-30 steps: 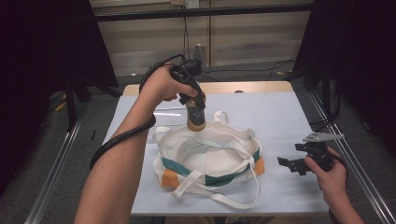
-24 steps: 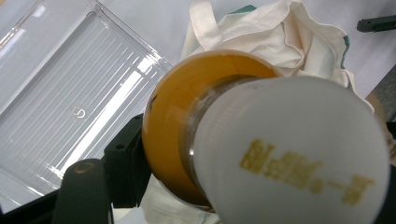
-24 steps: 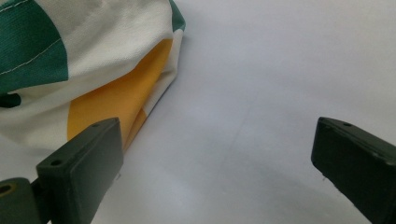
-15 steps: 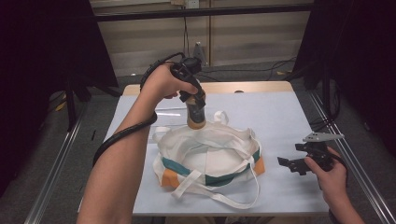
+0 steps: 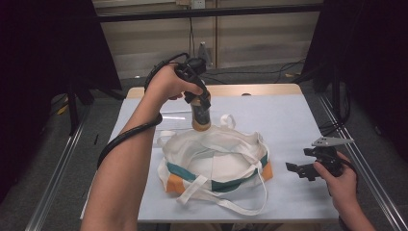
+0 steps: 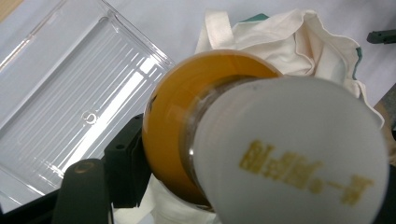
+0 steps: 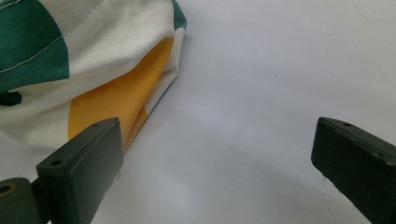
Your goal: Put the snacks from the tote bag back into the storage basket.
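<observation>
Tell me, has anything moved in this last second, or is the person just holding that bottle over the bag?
Very little changed. The left gripper keeps its hold on the orange bottle and has lifted it slightly, away from the person, above the far edge of the tote bag. The bag, the clear tray and the open right gripper by the table's right edge stayed put.

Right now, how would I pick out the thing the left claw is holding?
Find the white tote bag mid-table. Just above its far rim, the left claw grips an upright bottle of orange liquid with a white cap. It is the only item lifted off the table.
</observation>
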Demonstrator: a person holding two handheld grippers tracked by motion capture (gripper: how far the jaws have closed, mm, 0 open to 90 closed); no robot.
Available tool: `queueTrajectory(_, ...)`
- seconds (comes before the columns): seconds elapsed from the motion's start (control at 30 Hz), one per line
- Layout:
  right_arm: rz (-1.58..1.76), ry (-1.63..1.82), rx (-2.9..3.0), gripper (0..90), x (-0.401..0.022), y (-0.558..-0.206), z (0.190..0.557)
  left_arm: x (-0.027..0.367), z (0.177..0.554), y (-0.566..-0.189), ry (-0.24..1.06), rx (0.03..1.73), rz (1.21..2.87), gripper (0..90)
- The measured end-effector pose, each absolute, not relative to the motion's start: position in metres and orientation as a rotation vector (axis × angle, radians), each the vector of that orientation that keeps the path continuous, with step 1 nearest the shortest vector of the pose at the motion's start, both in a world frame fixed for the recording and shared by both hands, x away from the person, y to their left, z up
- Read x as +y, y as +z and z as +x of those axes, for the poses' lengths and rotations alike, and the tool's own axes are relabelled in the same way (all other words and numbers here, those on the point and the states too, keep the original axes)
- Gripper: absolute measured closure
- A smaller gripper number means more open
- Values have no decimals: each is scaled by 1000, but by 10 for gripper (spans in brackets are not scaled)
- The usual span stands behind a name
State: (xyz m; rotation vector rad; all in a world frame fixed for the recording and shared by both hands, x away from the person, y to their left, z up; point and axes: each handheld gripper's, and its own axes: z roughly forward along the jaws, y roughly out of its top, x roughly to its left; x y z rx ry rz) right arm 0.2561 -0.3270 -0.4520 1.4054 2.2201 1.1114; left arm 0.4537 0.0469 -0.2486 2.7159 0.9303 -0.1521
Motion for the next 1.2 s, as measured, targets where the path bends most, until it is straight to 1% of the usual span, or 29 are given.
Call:
queueTrajectory(0.13, 1406, 1114, 2220, 21, -327, -452, 256, 48, 457, -249, -152, 905, 2727, 301)
queueTrajectory(0.27, 1407, 1114, 2223, 21, -327, -452, 256, 47, 458, -252, -134, 933, 2725, 301)
queueTrajectory(0.6, 1411, 1117, 2217, 21, -328, -453, 256, 48, 464, -255, -142, 948, 2712, 301)
queueTrajectory(0.87, 1415, 1115, 2217, 21, -328, -453, 255, 49, 468, -256, -138, 936, 2725, 301)
queueTrajectory(1.1, 1420, 1112, 2216, 21, -329, -453, 255, 47, 469, -258, -140, 957, 2713, 301)
queueTrajectory(1.2, 1420, 1114, 2215, 21, -328, -453, 255, 47, 471, -258, -139, 932, 2730, 301)
